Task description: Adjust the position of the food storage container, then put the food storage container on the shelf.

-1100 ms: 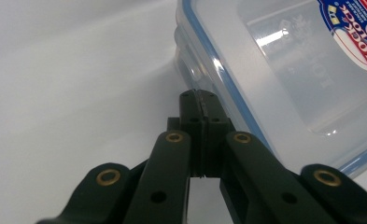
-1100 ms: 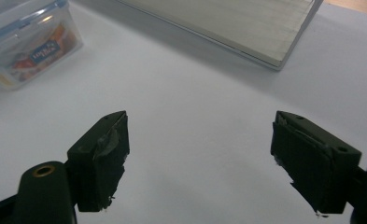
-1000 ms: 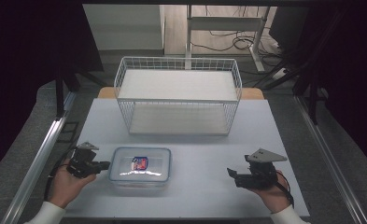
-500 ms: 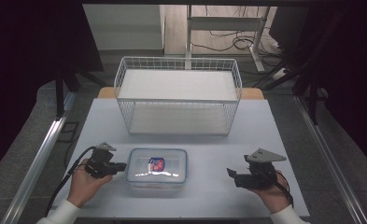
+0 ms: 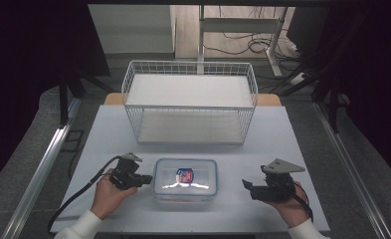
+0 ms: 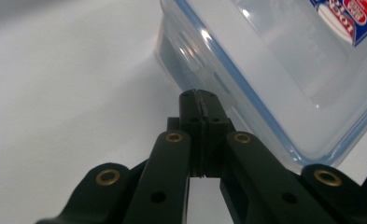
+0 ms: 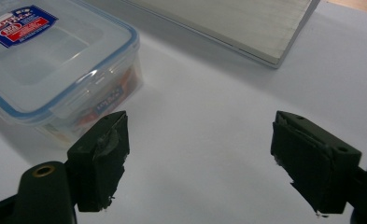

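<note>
A clear rectangular plastic container with a blue-rimmed snap lid and a red-and-blue label (image 5: pixel 185 179) is seen lying flat on the white counter (image 5: pixel 282 139), near the front edge and roughly midway between the two hands. The left hand-held gripper (image 5: pixel 146 179) is held just left of the container, with its tip against the container's left side; in the left gripper view its two black jaws are pressed together with no gap and nothing between them, the tip meeting the container (image 6: pixel 274 70) just under the lid's rim. The right hand-held gripper (image 5: pixel 246 186) is held to the right of the container, apart from it, and is pointed toward it; in the right gripper view its jaws are spread wide over bare counter, with the container (image 7: pixel 55 70) at the upper left, and red-and-white contents can be made out through the clear wall. A white wire basket with a pale flat floor (image 5: pixel 190 102) is set at the far middle of the counter, well apart from the container. A black cable (image 5: pixel 78 196) is trailed from the left hand-held gripper toward the near left corner.
</note>
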Available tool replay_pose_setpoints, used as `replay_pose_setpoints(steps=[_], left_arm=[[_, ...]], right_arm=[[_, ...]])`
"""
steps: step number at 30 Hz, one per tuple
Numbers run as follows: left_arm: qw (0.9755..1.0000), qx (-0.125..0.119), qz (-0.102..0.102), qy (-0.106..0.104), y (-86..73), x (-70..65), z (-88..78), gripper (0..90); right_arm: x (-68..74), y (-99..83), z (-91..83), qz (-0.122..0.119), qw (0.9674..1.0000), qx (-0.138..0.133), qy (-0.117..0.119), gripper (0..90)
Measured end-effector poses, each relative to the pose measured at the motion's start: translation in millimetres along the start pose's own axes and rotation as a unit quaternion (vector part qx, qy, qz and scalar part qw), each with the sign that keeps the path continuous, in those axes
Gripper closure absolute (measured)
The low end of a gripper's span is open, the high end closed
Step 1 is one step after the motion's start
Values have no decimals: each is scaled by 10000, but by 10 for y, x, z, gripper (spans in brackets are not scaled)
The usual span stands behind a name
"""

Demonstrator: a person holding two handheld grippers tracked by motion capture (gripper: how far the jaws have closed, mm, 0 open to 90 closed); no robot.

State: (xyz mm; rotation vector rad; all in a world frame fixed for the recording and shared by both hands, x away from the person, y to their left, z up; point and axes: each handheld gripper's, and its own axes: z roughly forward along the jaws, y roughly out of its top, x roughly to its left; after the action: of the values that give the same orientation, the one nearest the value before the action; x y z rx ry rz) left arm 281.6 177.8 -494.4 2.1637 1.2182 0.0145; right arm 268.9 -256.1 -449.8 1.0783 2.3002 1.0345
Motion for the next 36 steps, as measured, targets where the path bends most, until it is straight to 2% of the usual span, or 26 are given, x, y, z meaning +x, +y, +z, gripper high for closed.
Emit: replay_pose_setpoints(steps=[6,9,12,14,16,18,20,22,24,26,28,30,32,36], left_arm=[[10000,-78,20,-58,7,20,14,898],[9998,-131,111,75,-21,45,-17,897],[9997,-227,54,63,-76,105,-101,895],[9990,-422,-2,130,-107,121,-185,887],[9979,-636,-89,33,-148,148,-264,864],[9969,-781,-133,-2,-201,180,-317,801],[9964,-839,-116,69,-232,176,-337,679],[9970,-734,-239,-100,-256,182,-339,499],[9969,-748,-212,-96,-286,170,-348,406],[9959,-848,-248,-217,-294,158,-376,314],[9936,-1033,-338,-310,-294,150,-420,291],[9925,-1114,-374,-342,-301,144,-444,271],[9928,-1115,-365,-252,-315,137,-444,257],[9921,-1131,-473,-261,-322,127,-435,238]], right_arm=[[-4,-7,-1,19,10000,6,-16,195],[1,-12,6,38,10000,2,12,195],[18,-22,23,3,10000,7,47,195],[17,-29,31,-5,10000,6,56,195],[11,-40,37,12,10000,-25,68,195],[5,-55,51,68,9998,-71,146,193],[6,-61,69,156,9995,-89,253,193],[15,-61,79,197,9992,-107,341,193],[23,-57,80,206,9990,-114,371,192],[26,-50,87,294,9986,-132,418,191],[26,-45,97,359,9981,-153,475,191],[31,-39,104,384,9979,-151,504,191],[34,-33,114,353,9979,-152,520,191],[38,-24,136,438,9972,-123,598,189]])
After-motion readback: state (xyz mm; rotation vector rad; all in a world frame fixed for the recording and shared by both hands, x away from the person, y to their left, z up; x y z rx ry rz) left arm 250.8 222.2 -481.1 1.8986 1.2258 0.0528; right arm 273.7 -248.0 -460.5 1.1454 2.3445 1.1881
